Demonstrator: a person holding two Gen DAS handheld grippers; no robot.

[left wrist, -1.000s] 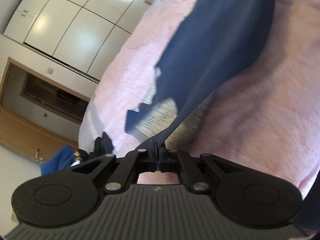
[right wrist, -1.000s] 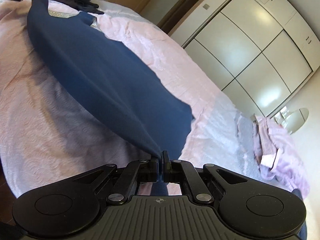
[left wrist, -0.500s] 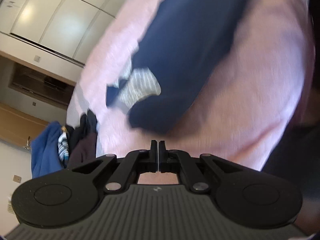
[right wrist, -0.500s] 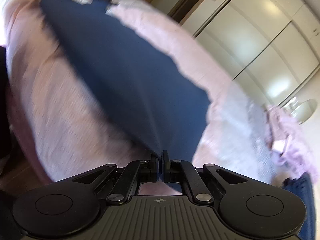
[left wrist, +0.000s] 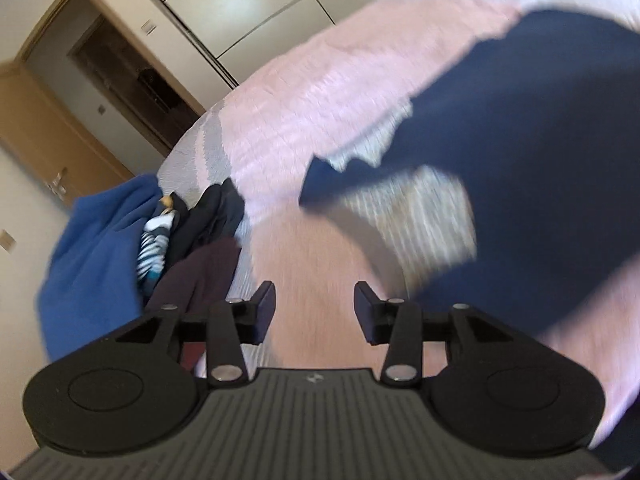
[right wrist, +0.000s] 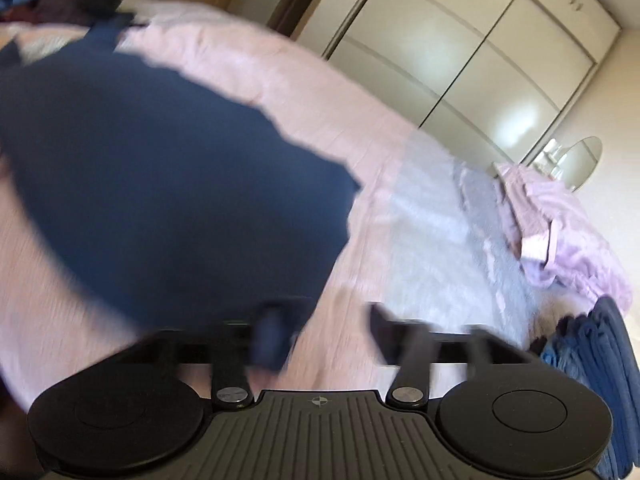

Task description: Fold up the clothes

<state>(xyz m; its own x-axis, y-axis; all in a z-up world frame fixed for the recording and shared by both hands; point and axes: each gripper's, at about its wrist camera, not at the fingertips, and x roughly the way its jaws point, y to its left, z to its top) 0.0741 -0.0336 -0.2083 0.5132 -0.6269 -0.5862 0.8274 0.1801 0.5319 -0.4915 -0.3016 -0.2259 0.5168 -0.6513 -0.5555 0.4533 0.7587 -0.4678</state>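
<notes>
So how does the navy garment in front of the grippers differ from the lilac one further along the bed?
The navy garment lies spread out wide on the pink bedspread; the lilac garment sits bunched in a crumpled heap on the grey part. The navy one is dark and looks smooth, the lilac one pale and wrinkled. The navy one lies just ahead of the right gripper, the lilac one farther off. Neither is gripped.

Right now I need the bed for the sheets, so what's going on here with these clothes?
A person with tongs in each hand is folding clothes on the pink bedspread. Both the left tongs and right tongs have just been opening, with nothing between them. The navy garment now lies spread on the bed. More clothes wait in a pile at one end, and a navy folded stack sits at the other.
</notes>
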